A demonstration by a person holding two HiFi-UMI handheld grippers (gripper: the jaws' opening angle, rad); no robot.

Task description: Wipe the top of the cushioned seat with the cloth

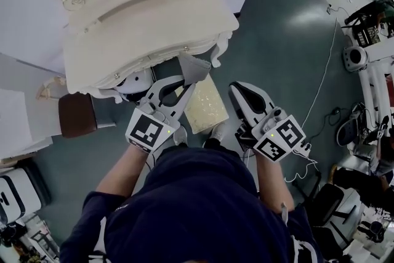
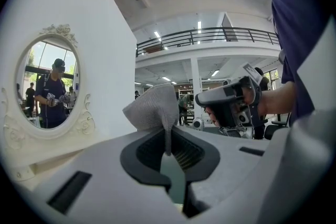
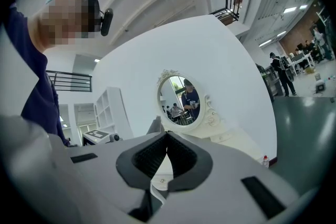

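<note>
The left gripper [image 1: 183, 89] has its jaws pinched on a corner of a grey woven cloth [image 1: 196, 66]. In the left gripper view the fabric stands up above the closed tips in a loose fold. Seen from the head view, the cloth hangs over the far end of the cream, patterned cushioned seat [image 1: 207, 109]. That end sits just below the front edge of an ornate cream-white dressing table [image 1: 135, 21]. From this steep angle it is hard to say whether the cloth touches the cushion or hangs just above it.

The right gripper [image 1: 236, 91] is beside the seat's right edge. Its jaws are pressed together with nothing between them, and its own view looks towards the table's oval mirror [image 3: 181, 99]. The seat lies between the two grippers, in front of the person's dark blue sleeves, on a grey-green floor [image 1: 277, 46]. A brown padded stool [image 1: 77, 115] stands well to the left, near the table's corner.
</note>
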